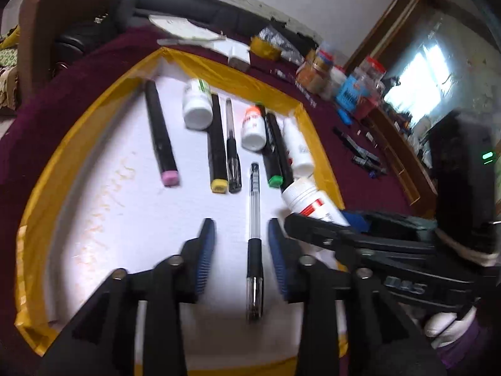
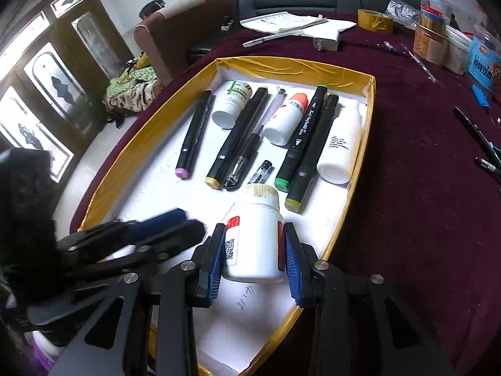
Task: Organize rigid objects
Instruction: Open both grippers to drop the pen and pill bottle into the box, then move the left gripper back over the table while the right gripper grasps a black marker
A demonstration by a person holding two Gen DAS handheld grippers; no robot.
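A yellow-rimmed white tray holds several markers, pens and white bottles in a row. My left gripper is open, its blue pads on either side of a clear pen lying on the tray floor. My right gripper is shut on a white bottle with a red label, held just above the tray's near right side; this bottle also shows in the left wrist view. The pen's tip shows past the bottle.
The tray sits on a maroon cloth. Loose pens, a tape roll, jars, a charger and papers lie beyond the tray. Chairs stand behind the table.
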